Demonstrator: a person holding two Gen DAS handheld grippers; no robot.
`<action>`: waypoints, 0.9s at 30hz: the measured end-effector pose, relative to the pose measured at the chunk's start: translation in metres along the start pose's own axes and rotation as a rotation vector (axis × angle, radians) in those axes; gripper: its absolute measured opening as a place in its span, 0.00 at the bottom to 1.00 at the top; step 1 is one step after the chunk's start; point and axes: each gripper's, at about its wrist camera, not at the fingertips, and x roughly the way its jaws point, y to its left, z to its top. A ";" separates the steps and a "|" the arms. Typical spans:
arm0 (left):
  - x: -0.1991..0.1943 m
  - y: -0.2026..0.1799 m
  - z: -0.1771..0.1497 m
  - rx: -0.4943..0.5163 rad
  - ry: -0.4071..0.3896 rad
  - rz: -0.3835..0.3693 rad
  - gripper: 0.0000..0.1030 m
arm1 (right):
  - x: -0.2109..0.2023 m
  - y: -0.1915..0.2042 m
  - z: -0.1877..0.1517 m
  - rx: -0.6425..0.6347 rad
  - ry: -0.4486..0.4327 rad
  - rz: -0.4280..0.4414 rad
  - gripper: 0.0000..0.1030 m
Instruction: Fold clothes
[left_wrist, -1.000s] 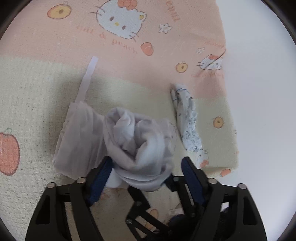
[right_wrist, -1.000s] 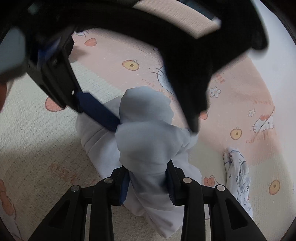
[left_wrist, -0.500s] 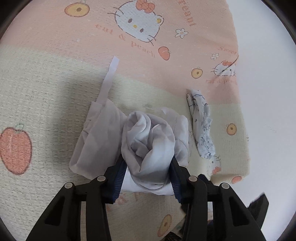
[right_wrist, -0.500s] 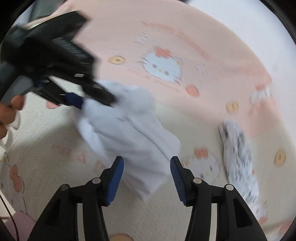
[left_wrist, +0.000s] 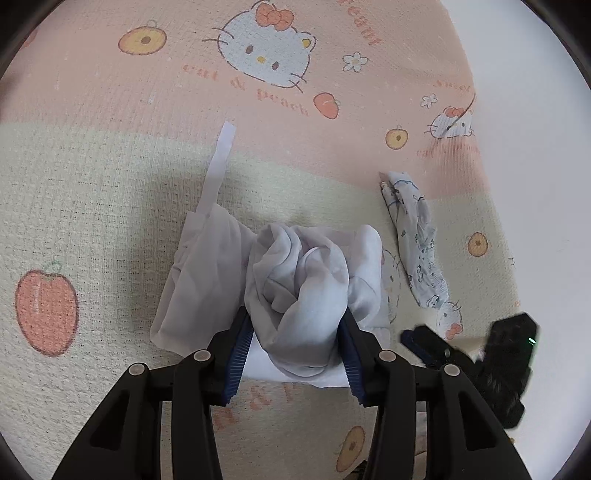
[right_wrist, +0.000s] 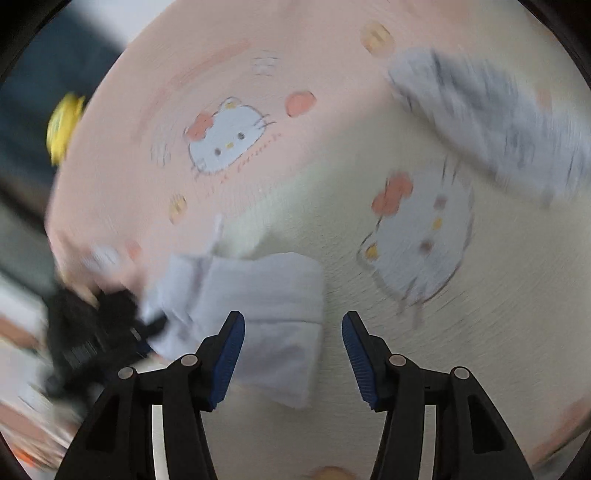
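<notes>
A pale lavender-white garment (left_wrist: 295, 280) lies bunched on the Hello Kitty blanket (left_wrist: 110, 206), with a thin strap (left_wrist: 219, 162) stretched away from it. My left gripper (left_wrist: 295, 332) is shut on its bunched near part. In the blurred right wrist view the same garment (right_wrist: 258, 306) lies flat below and left of my right gripper (right_wrist: 293, 339), which is open and empty above the blanket (right_wrist: 369, 280). The left gripper shows there as a dark blur (right_wrist: 92, 332) at the garment's left edge.
A small printed white garment (left_wrist: 417, 243) lies crumpled to the right, near the blanket's right edge; it also shows in the right wrist view (right_wrist: 498, 122). A white surface (left_wrist: 535, 184) lies beyond the blanket. The right gripper's dark body (left_wrist: 498, 362) is at the lower right.
My right gripper let go of the garment, opened and swung away to the right. My left gripper closed on the bunched cloth and still holds it.
</notes>
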 end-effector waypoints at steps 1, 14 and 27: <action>0.000 0.001 0.000 -0.003 0.001 -0.003 0.42 | 0.008 -0.008 0.004 0.076 0.008 0.047 0.53; -0.013 -0.002 0.005 -0.001 -0.047 -0.112 0.40 | 0.042 0.010 0.007 0.186 0.065 0.236 0.34; -0.040 0.026 0.012 -0.046 -0.098 -0.006 0.40 | 0.038 0.065 -0.006 -0.060 0.093 0.199 0.34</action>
